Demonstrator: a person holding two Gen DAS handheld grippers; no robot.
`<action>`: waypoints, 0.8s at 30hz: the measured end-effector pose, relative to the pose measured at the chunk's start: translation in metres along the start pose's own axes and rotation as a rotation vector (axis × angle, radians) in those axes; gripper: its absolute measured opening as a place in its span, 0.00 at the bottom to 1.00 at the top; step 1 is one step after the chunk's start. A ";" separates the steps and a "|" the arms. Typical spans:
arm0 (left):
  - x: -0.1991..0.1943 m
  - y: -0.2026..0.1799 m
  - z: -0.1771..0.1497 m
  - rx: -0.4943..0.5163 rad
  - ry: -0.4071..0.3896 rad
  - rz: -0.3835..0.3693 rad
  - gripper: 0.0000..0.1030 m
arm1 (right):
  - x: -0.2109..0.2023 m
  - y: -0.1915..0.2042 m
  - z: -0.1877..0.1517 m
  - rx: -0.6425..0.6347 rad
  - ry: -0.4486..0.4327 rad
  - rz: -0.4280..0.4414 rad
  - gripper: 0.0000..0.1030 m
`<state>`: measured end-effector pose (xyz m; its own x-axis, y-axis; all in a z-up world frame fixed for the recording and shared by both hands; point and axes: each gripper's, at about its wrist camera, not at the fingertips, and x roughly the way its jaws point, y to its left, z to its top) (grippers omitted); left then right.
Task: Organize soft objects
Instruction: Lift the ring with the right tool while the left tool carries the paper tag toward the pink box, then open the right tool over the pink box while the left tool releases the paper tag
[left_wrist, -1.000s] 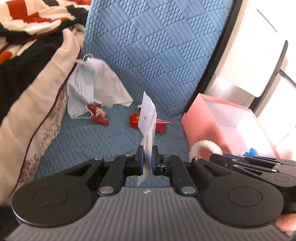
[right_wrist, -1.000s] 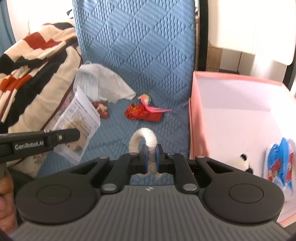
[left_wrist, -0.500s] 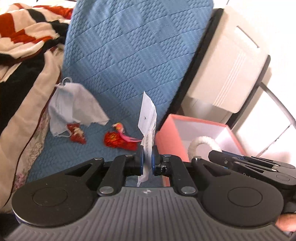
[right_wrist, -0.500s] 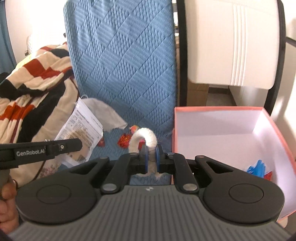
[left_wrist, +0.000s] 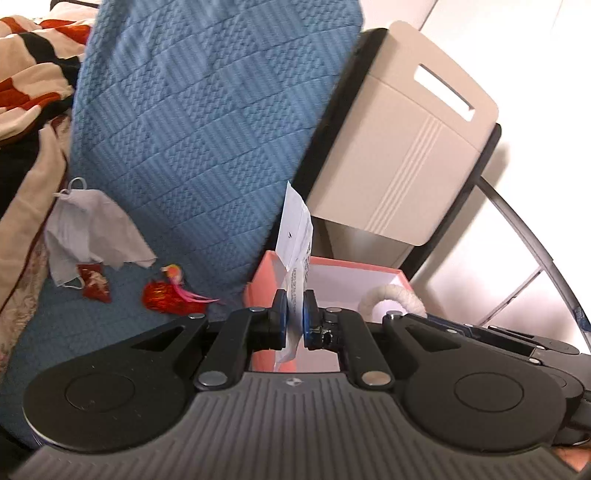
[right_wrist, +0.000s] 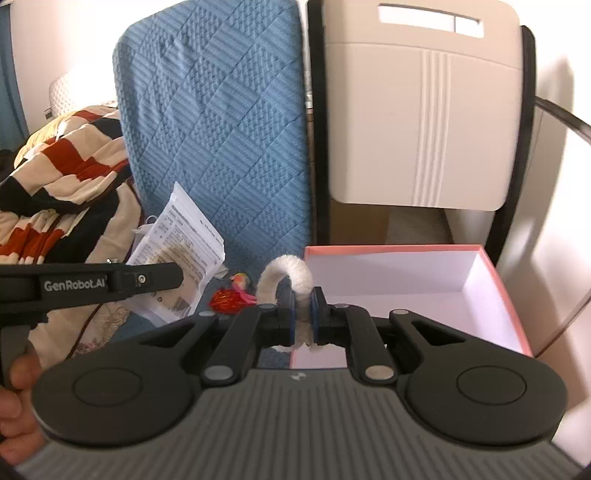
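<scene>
My left gripper is shut on a white printed packet, held upright at the near left edge of the pink box. The packet also shows in the right wrist view. My right gripper is shut on a white fluffy ring, held over the near left corner of the pink box, whose white inside shows. The ring also shows in the left wrist view. A red pouch with a pink tassel and a smaller red pouch lie on the blue seat.
A white face mask and cloth lie at the seat's left. A blue quilted chair back rises behind. A striped blanket is piled on the left. A beige appliance stands behind the box.
Both grippers have risen and moved right toward the pink box, each keeping its hold. The views tilted up, so the box floor with the blue items dropped out of sight.
</scene>
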<state>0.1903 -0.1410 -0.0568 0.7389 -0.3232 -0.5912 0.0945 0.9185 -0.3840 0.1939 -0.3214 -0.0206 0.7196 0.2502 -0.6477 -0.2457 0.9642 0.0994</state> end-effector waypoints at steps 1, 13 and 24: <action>0.002 -0.005 0.000 0.002 0.001 -0.004 0.10 | -0.001 -0.004 0.000 0.000 0.000 -0.003 0.12; 0.060 -0.047 -0.037 0.029 0.098 -0.007 0.10 | 0.014 -0.070 -0.028 0.033 0.086 -0.072 0.12; 0.102 -0.048 -0.078 0.022 0.219 0.052 0.10 | 0.037 -0.109 -0.082 0.085 0.222 -0.087 0.12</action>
<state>0.2089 -0.2358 -0.1539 0.5806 -0.3147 -0.7509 0.0766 0.9393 -0.3345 0.1937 -0.4249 -0.1172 0.5734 0.1500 -0.8054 -0.1267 0.9875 0.0937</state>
